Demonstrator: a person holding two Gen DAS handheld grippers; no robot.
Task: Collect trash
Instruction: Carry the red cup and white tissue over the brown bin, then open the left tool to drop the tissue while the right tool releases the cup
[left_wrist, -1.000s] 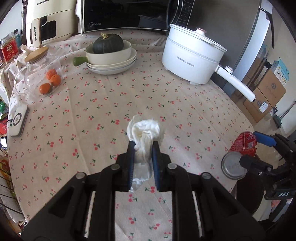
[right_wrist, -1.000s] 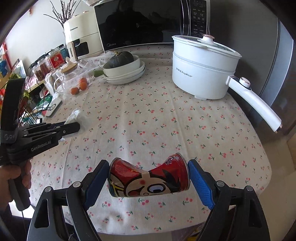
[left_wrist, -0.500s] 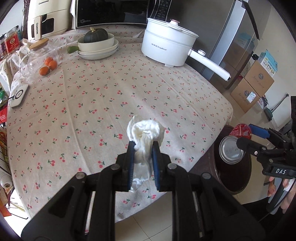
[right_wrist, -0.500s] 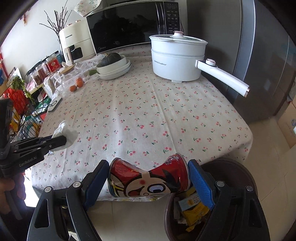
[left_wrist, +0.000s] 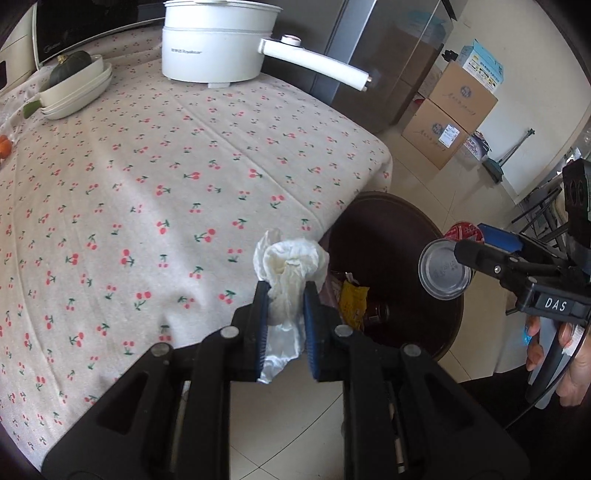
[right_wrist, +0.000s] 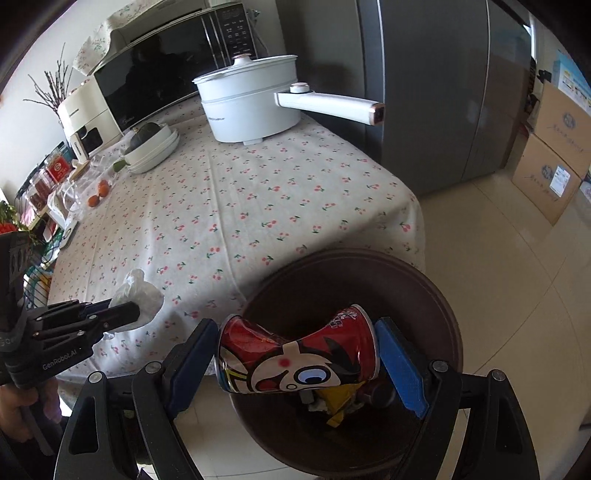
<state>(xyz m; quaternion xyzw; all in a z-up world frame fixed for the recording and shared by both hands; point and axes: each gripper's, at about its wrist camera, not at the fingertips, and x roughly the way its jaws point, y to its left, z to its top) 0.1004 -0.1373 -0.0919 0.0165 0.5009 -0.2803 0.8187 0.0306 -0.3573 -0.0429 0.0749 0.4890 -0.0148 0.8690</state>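
Your right gripper (right_wrist: 297, 363) is clamped on the crushed can (right_wrist: 295, 360), directly above the bin (right_wrist: 436, 295) – open there, it should drop in. Left gripper (left_wrist: 284, 317) pinches the tissue (left_wrist: 290, 264) at the table (left_wrist: 147, 184) edge – bring it approx. over the bin first, then release.
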